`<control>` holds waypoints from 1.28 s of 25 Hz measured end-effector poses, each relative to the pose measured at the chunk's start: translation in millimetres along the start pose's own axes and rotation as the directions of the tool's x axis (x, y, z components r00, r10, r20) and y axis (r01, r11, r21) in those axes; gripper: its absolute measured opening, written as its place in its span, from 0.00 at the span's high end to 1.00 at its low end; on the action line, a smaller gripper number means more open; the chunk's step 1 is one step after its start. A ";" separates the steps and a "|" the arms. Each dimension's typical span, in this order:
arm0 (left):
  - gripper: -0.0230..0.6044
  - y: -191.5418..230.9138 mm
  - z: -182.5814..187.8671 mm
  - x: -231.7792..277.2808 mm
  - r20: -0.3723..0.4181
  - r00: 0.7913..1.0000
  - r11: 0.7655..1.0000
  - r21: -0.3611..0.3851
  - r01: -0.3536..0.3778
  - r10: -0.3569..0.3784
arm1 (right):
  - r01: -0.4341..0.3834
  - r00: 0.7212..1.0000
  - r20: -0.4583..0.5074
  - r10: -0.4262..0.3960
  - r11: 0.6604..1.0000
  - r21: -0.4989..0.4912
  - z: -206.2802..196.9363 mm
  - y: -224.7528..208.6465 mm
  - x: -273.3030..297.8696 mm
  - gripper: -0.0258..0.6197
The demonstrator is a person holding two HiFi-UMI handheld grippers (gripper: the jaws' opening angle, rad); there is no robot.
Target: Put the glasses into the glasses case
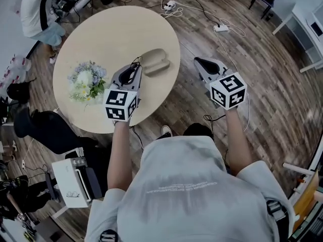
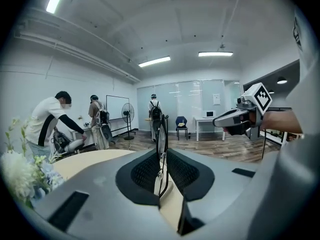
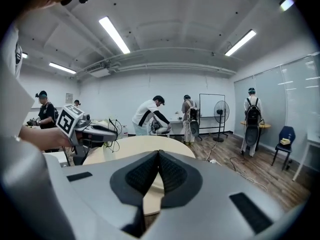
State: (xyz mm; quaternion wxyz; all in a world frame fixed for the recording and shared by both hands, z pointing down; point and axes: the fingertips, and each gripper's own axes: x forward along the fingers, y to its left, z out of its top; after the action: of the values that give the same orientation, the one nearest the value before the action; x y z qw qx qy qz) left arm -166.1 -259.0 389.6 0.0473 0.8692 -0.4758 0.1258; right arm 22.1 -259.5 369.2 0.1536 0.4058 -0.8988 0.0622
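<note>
A beige glasses case (image 1: 154, 62) lies on the round wooden table (image 1: 101, 34), near its right edge. My left gripper (image 1: 134, 68) hovers just in front of the case, raised above the table. It is shut on the black thin-framed glasses (image 2: 161, 144), which stand edge-on between the pads and stick up past the tips. My right gripper (image 1: 203, 61) is off the table's right side, over the floor. Its jaws are shut with nothing between them (image 3: 158, 156). The right gripper view also shows the left gripper (image 3: 82, 129) with the glasses (image 3: 113, 128) dangling from it.
A bouquet of pale flowers (image 1: 88, 80) lies on the table's left part. Cables and a power strip (image 1: 220, 28) run over the wooden floor beyond. A person in white (image 1: 43, 9) bends near the table's far-left edge; other people stand farther off.
</note>
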 end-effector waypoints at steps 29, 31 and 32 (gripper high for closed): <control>0.89 43.3 -187.2 187.6 -0.480 0.874 0.996 0.007 0.091 -0.076 | -0.164 0.892 -0.409 0.190 0.982 0.098 -142.0 -85.9 170.0 0.96; 0.89 36.2 -200.3 194.7 -0.525 0.844 0.989 0.025 0.145 -0.110 | -0.154 0.882 -0.435 0.183 0.983 0.100 -151.2 -90.7 176.6 0.96; 0.89 32.6 -207.4 197.2 -0.549 0.826 0.985 0.032 0.171 -0.126 | -0.154 0.878 -0.442 0.183 0.983 0.102 -154.5 -92.1 179.7 0.96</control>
State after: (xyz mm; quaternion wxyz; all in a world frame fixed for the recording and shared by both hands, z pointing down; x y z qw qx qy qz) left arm -127.9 -395.6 640.3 0.1553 0.8331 -0.3682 0.3825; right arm 13.9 -411.7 572.7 0.3383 0.3054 -0.8682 0.1961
